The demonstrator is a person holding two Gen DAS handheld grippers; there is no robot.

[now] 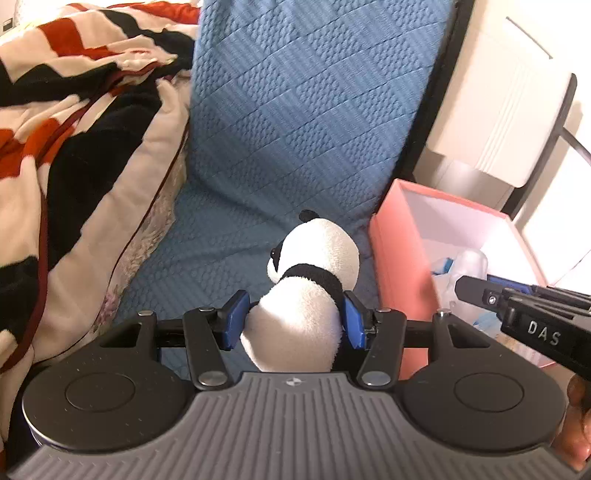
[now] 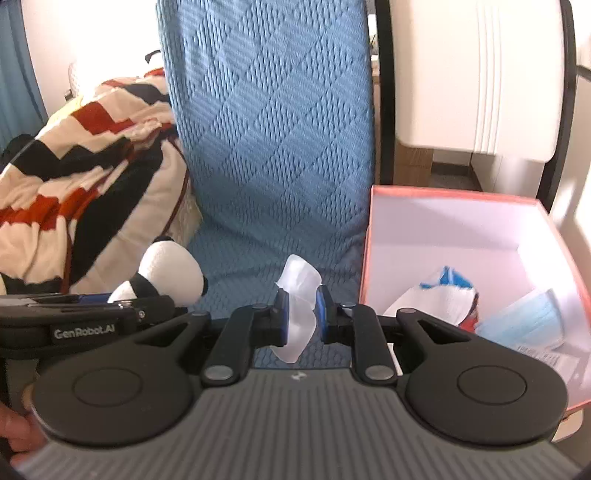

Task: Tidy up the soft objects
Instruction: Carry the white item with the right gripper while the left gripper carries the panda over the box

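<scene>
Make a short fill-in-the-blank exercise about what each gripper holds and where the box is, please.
1. The left gripper is shut on a plush ____.
2. The right gripper pinches a translucent white soft piece above the ____ bed cover.
3. A light blue face mask lies inside the ____ box.

Missing words: panda; blue; pink

A: It is bright daytime. Sun comes in from the top left and washes out the wall (image 2: 92,33).

B: Yes, and the edges bend round. The white cabinet (image 1: 506,110) looks a bit blurry.
</scene>
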